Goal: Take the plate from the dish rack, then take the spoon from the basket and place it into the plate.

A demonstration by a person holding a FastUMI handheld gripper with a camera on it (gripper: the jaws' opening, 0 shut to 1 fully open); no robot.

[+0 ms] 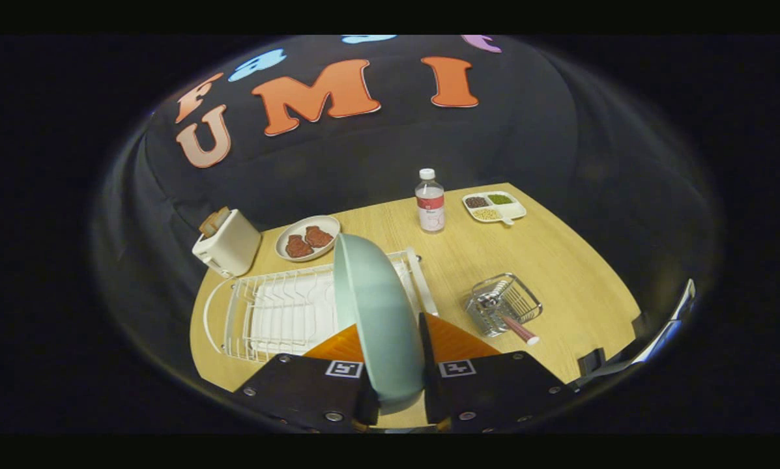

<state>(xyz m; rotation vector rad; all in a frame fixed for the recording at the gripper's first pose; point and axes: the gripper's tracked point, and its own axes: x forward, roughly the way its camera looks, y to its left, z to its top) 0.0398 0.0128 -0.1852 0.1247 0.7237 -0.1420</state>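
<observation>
A pale green plate (376, 312) stands on edge between my fingers, lifted above the white wire dish rack (285, 312). My gripper (399, 384) is shut on the plate's lower rim, one finger (347, 348) on each side. To the right of the fingers a small wire basket (504, 303) sits on the wooden table (559, 260). A spoon (517, 329) with a pink handle lies in the basket, its handle sticking out toward me.
Beyond the rack are a white toaster (228, 244), a plate of brown food (307, 238), a water bottle (430, 202) and a divided tray of beans (492, 206). The table's right edge curves close past the basket.
</observation>
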